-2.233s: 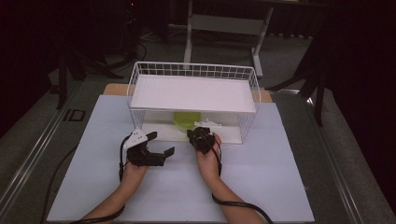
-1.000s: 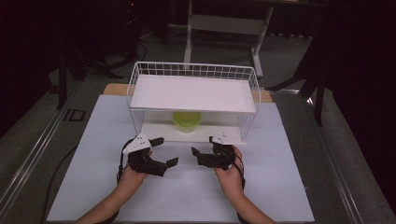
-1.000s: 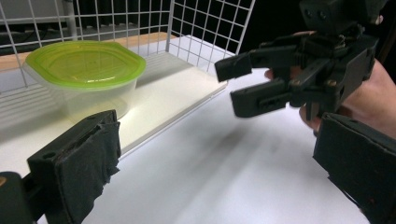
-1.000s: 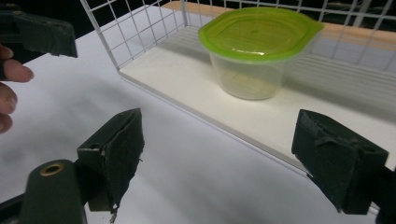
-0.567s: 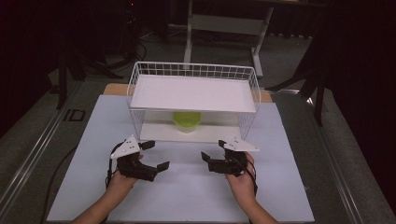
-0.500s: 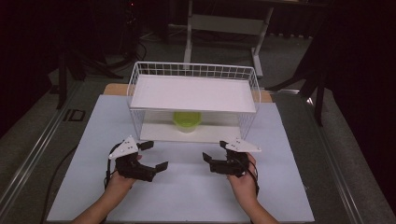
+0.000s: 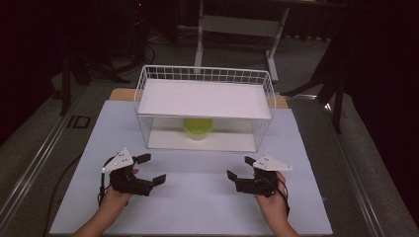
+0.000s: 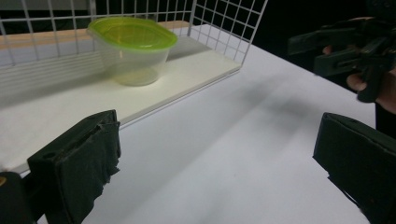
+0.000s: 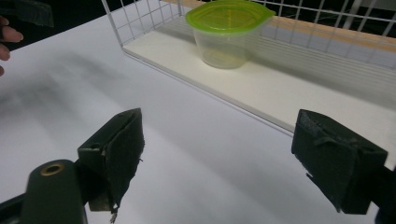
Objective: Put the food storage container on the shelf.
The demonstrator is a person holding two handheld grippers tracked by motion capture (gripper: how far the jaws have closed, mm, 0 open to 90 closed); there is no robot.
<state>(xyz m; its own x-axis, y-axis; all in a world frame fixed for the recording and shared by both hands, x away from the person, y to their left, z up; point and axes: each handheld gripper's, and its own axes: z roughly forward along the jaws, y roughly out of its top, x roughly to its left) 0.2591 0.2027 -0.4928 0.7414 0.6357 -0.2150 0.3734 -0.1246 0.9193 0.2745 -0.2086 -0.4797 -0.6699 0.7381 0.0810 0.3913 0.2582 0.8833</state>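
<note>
Pulling back from the white wire-mesh shelf rack [image 7: 205, 111], we now hold both grippers low over the white worktop [image 7: 197, 197], well apart from each other. A couple of seconds ago the right gripper [image 7: 237, 173] was at the rack's lower shelf; now its jaws stand wide apart and empty, as do those of the left gripper [image 7: 150, 169]. The clear plastic tub with the lime-green lid [image 7: 198, 128] sits upright on the lower shelf, untouched, so we judge the placement done.
</note>
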